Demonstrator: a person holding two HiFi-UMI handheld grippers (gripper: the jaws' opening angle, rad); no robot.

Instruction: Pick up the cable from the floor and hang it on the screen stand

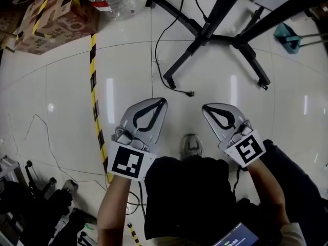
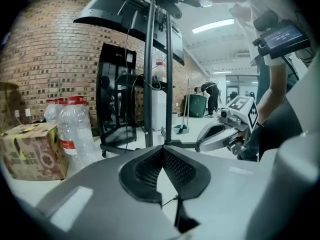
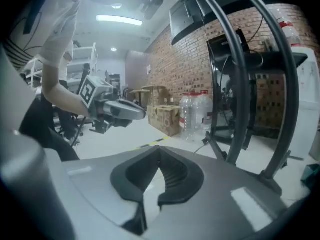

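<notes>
Noted left gripper (image 1: 162, 102) and right gripper (image 1: 206, 108) shut tip to tip, nothing held. Recommend opening one wide, then closing on cable (image 1: 165, 82) just behind plug (image 1: 190, 93) on bare floor (image 1: 61, 96), clear of screen stand (image 1: 205, 32) leg

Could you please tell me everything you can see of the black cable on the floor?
The cable is thin and black. It lies loose on the pale tiled floor, curving down beside a black stand leg and ending in a small plug. Its far end runs out of view. Neither the left tongs nor the right tongs touch it.
</notes>
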